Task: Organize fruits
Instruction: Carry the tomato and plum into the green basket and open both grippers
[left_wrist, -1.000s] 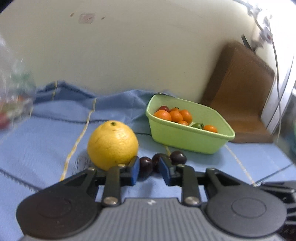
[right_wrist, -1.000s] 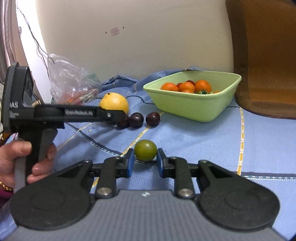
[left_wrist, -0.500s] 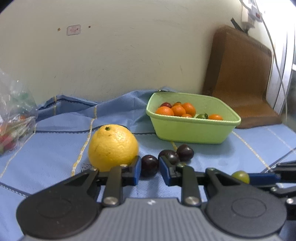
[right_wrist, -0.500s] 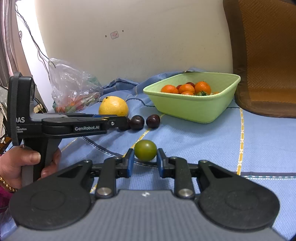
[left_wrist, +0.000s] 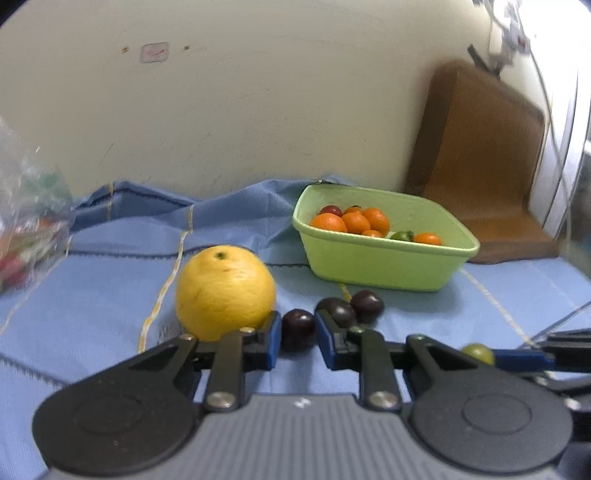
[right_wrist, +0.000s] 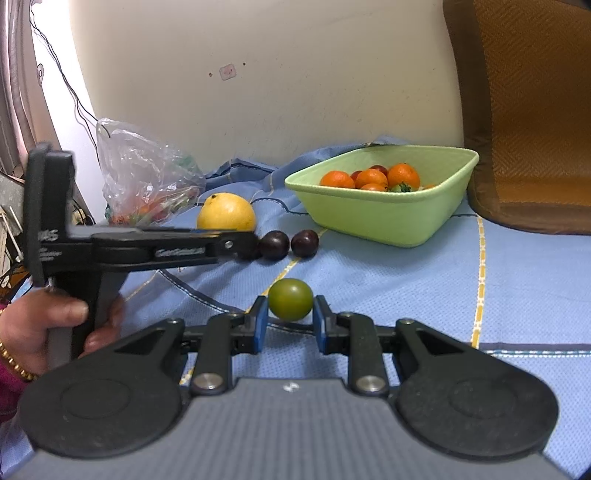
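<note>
**Fruit positions and gripper status**

The left gripper (left_wrist: 297, 334) is set with its jaws around a dark plum (left_wrist: 297, 328). Small gaps show on both sides between the blue pads and the fruit, so the jaws are open and not clamped. The plum is round, glossy, and deep purple-black, and it rests on the blue cloth (left_wrist: 92, 302). Two more dark plums (left_wrist: 354, 308) lie just beyond it to the right, touching each other.

Just left of the first plum sits a large yellow citrus (left_wrist: 225, 291). Its skin is dimpled, with a small dark stem scar on top. The left pad sits close against its lower right side.

The right gripper (right_wrist: 289, 323) brackets a small green fruit (right_wrist: 290, 299), round, smooth and olive-green. The jaws are open, with a narrow gap at each pad. This fruit also rests on the cloth, nearer the camera than the plums.

The light green tub (right_wrist: 384, 218) stands behind the plums toward the right. It holds several orange mandarins (right_wrist: 369, 178), a dark red fruit, and a green one.

A clear plastic bag (right_wrist: 147, 173) of produce sits at the far left, by the wall.
</note>
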